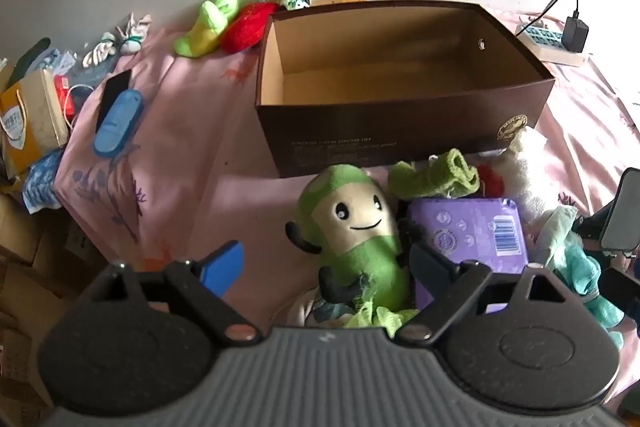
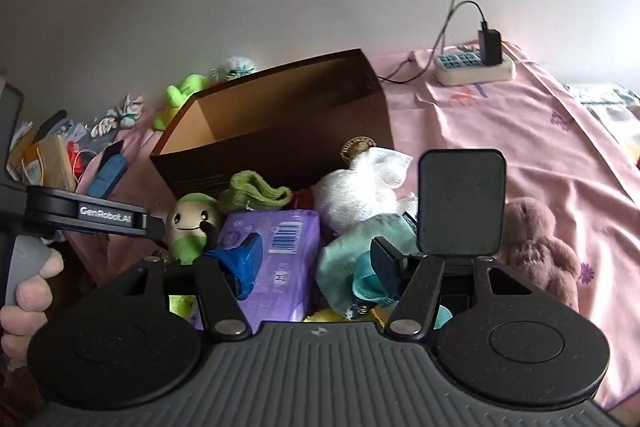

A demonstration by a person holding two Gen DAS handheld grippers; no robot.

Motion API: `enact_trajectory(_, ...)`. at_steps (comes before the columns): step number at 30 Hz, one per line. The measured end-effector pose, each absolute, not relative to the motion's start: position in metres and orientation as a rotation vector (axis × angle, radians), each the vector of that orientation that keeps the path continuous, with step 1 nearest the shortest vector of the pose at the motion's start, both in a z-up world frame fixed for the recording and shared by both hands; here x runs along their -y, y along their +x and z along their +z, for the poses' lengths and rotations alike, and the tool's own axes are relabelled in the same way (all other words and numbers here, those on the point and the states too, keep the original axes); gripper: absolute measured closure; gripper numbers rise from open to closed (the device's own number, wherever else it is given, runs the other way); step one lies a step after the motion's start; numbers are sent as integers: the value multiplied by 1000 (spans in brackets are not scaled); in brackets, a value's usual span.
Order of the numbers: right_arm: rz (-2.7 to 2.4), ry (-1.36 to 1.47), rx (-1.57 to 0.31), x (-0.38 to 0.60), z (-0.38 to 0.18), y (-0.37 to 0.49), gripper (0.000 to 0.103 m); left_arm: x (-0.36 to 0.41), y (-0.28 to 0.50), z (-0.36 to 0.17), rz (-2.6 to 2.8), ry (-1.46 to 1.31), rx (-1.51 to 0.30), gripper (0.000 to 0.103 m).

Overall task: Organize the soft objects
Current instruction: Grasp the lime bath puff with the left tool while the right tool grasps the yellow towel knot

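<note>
Left claw (image 1: 326,267) agape around green plush (image 1: 356,227)

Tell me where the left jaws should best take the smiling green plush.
Probably across the green plush's lower green body, coming from above and the near side. It lies face-up, head toward the brown box; the purple pack crowds one flank, so a fingertip must slip between them.

I found the open box (image 1: 400,83) standing on the bedsheet (image 1: 180,131), with the power strip (image 1: 554,45) behind it to the right. The smiling plush (image 1: 356,227) lay before the box, the wrapped pack (image 1: 468,231) touching its right side, and a sock (image 1: 436,175) lay between pack and box.
</note>
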State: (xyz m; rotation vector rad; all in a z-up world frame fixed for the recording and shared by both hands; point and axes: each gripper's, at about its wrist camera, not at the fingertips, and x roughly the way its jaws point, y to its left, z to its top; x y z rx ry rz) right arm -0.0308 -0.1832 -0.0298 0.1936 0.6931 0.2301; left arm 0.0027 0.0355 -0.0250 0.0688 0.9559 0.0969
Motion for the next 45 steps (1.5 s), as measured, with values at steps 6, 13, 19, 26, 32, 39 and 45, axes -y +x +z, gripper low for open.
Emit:
enact_trajectory(6,254,192,-719,178,-32,-29,59,-39,3,-30,101,75,-972,11)
enact_trajectory(13,259,195,-732,177,-38,-26,63,-44,3,-36,107,73,-991,11)
enact_trajectory(19,263,248,-815,178,-41,-26,66,-50,3,-39,119,73,-1001,12)
enact_trajectory(26,245,210,-760,183,-42,-22,70,-53,4,-43,119,75,-1013,12)
enact_trajectory(32,178,264,-782,213,-43,-19,71,-78,-3,-44,61,5,-1002,12)
enact_trajectory(39,237,252,-831,237,-47,-32,71,-112,-30,-55,-152,-115,-998,12)
enact_trajectory(45,417,154,-876,218,-57,-46,71,-92,-55,-72,-384,-72,-1060,12)
